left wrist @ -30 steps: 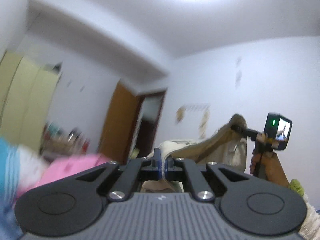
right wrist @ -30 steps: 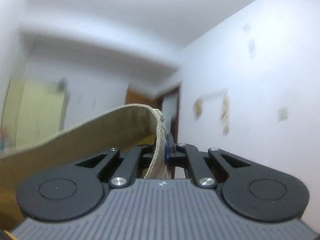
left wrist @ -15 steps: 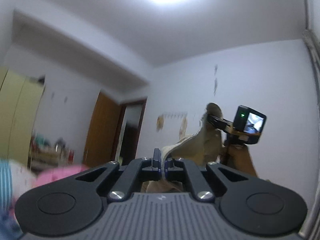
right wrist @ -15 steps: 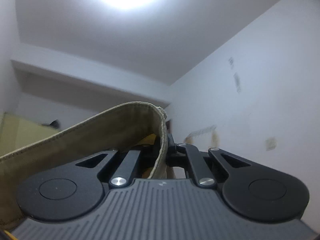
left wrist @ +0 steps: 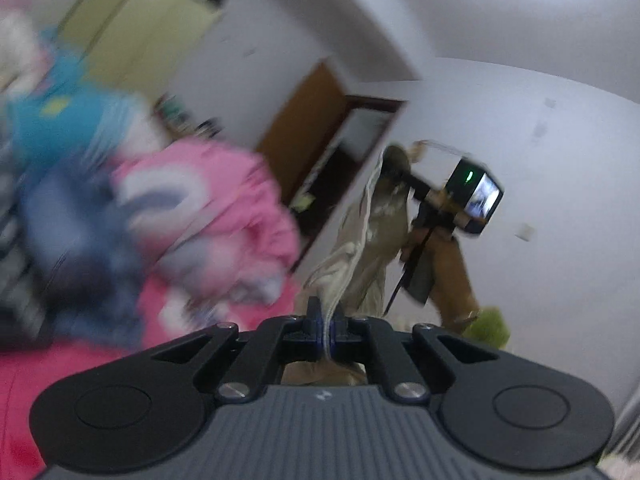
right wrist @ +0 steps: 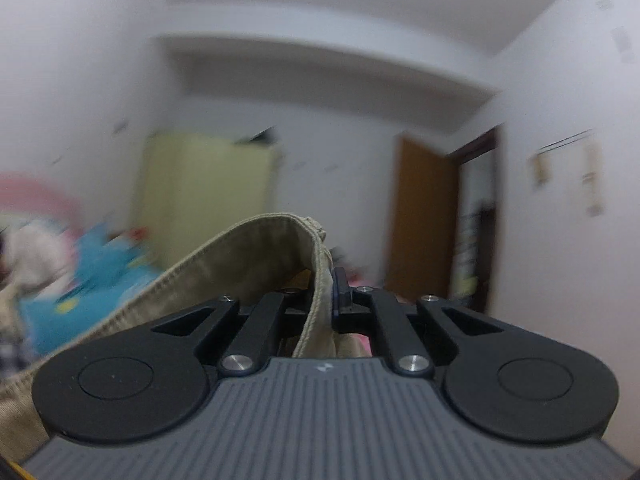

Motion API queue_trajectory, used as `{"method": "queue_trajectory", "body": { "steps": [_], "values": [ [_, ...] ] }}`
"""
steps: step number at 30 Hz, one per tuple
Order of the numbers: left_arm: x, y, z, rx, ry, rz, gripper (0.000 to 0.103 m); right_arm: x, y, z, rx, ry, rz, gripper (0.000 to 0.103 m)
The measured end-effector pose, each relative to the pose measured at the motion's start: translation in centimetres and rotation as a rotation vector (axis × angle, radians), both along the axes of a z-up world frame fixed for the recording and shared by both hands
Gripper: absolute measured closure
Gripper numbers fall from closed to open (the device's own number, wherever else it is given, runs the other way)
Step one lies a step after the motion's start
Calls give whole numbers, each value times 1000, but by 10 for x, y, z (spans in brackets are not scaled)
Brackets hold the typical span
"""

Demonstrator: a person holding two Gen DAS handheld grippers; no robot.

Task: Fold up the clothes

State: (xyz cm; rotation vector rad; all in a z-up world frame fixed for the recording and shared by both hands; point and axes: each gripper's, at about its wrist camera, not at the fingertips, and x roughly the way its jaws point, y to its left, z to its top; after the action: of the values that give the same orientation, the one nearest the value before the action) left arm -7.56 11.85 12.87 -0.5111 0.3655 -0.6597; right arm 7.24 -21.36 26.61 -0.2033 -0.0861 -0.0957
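Khaki garment (left wrist: 372, 236) stretched between left tool (left wrist: 327, 330), right tool (right wrist: 326, 300), both clamped

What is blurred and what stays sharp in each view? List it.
Left wrist view: the pile of pink and blue clothes is smeared by motion, while the left gripper and khaki cotton garment look sharper; ceiling glare at the top. Right wrist view: the yellow-green wardrobe and room are blurred; the right gripper is crisp.
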Motion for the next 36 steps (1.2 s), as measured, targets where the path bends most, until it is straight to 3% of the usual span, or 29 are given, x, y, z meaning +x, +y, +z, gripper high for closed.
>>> {"method": "queue_trajectory", "body": {
  "steps": [8,12,16,22,25,28,29,32,36],
  "values": [
    [-22,140,-120,-14,308,265,99,77,197,-144,-181,331,313,101],
    [-13,189,-162,-60,459,366,100,112,307,-212,-308,513,414,101],
    [-14,227,-187,-117,520,390,100,133,369,-259,-415,633,488,101],
    [1,250,-210,-145,590,405,100,159,415,-291,-477,731,536,100],
    [5,258,-224,-139,622,399,99,175,420,-313,-594,786,528,99],
    [4,268,-225,-137,600,412,97,163,434,-316,-787,772,529,94],
    [2,272,-223,-137,587,420,95,156,436,-310,-846,754,533,85],
    [-1,282,-218,-127,562,455,88,136,433,-282,-935,669,580,38],
    [-6,286,-208,-99,511,467,81,113,413,-221,-859,635,625,31]
  ]
}}
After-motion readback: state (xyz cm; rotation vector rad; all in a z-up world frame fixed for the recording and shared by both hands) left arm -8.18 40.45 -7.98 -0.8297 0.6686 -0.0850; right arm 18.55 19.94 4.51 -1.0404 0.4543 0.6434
